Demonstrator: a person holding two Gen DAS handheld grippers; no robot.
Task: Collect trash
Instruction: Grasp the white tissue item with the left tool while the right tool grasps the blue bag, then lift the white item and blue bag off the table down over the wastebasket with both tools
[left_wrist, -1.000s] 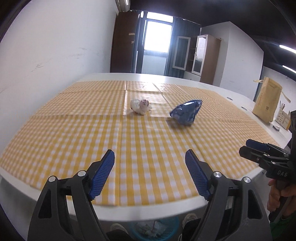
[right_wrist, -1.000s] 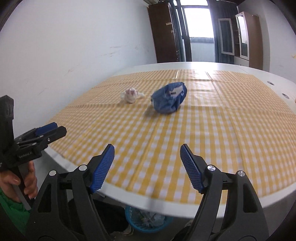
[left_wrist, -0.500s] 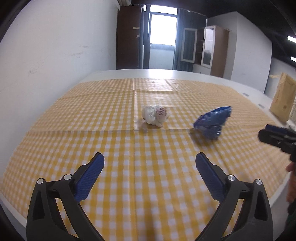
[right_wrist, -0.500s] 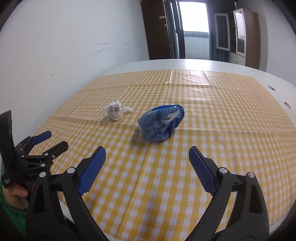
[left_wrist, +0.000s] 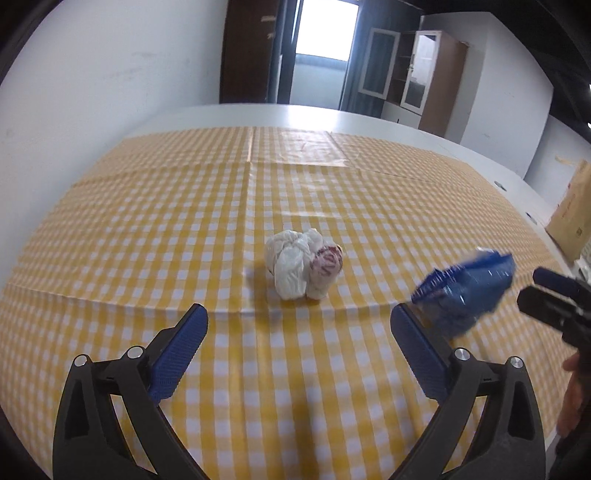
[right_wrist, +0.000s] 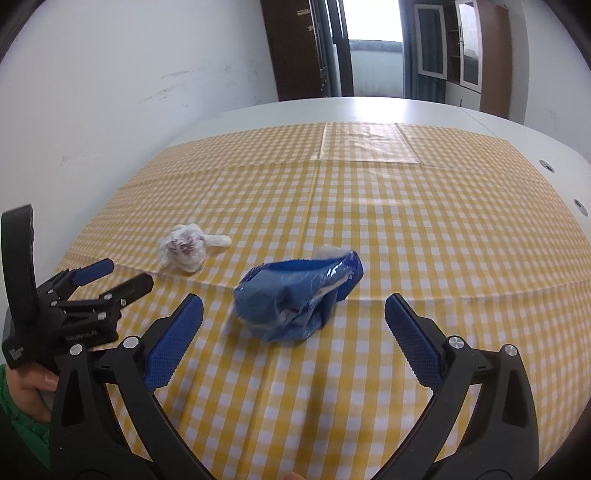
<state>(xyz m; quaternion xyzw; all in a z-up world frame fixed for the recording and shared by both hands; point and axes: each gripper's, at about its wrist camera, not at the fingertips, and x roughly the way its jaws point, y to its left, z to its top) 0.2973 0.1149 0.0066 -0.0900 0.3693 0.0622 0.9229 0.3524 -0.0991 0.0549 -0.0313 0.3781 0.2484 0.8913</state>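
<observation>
A crumpled white wrapper with a red print (left_wrist: 304, 263) lies on the yellow checked tablecloth (left_wrist: 184, 221), just ahead of my open, empty left gripper (left_wrist: 297, 332). A crumpled blue plastic bag (right_wrist: 299, 297) lies to its right, straight ahead of my open, empty right gripper (right_wrist: 293, 321) and close to the fingertips. The blue bag also shows in the left wrist view (left_wrist: 465, 295), and the white wrapper in the right wrist view (right_wrist: 186, 249). The left gripper shows at the left of the right wrist view (right_wrist: 116, 277); the right gripper shows at the right edge of the left wrist view (left_wrist: 550, 291).
The tablecloth (right_wrist: 406, 206) covers a large white table (right_wrist: 369, 107) standing against a white wall on the left. A brown paper bag (left_wrist: 574, 218) stands at the table's far right. Cabinets and a doorway are at the back of the room.
Both grippers have moved forward over the table, from beyond its near edge to close behind the trash. The white wrapper and the blue bag have not moved.
</observation>
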